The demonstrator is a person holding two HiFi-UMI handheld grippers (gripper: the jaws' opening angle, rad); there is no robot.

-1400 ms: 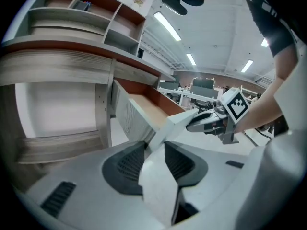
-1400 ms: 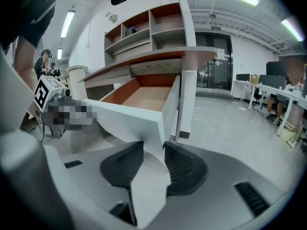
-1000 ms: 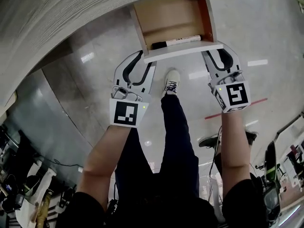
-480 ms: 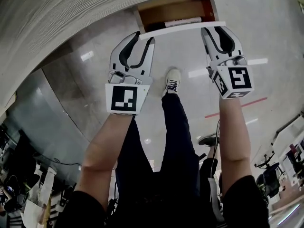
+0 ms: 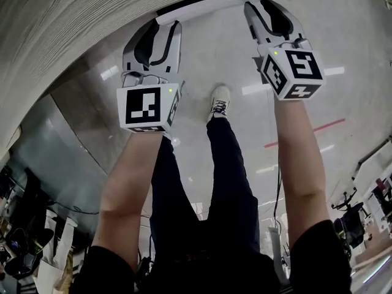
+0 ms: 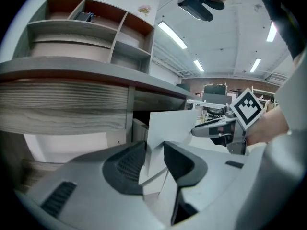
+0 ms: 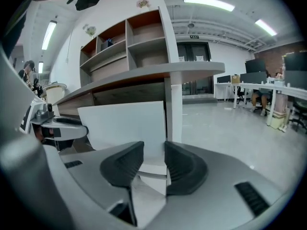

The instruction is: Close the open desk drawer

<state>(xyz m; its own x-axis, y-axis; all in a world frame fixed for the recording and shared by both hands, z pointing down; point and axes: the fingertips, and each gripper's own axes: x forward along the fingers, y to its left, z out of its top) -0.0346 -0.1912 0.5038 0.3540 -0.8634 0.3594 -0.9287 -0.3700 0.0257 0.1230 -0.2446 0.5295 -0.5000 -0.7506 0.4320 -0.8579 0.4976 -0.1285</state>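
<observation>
Drawer front (image 5: pixel 211 2) blocks straight ahead of both sets of fingers (image 5: pixel 173 41). Table (image 5: pixel 55 23) overhangs above them. Open floor (image 5: pixel 214 60) between and behind.

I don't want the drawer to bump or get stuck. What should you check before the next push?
1. Drawer fully shut: not ok. A thin dark gap shows between the white drawer front and the desk.
2. Both ends covered: ok. The left gripper is at the front's left end, the right gripper at its right end.
3. Jaws empty: ok. Both pairs stand apart, gripping nothing.
4. Nothing poking out of the gap: ok, none seen.
5. Inside of the drawer free: cannot tell, it is hidden.
6. Shoe out of the way: ok, it is on the floor below.
</observation>
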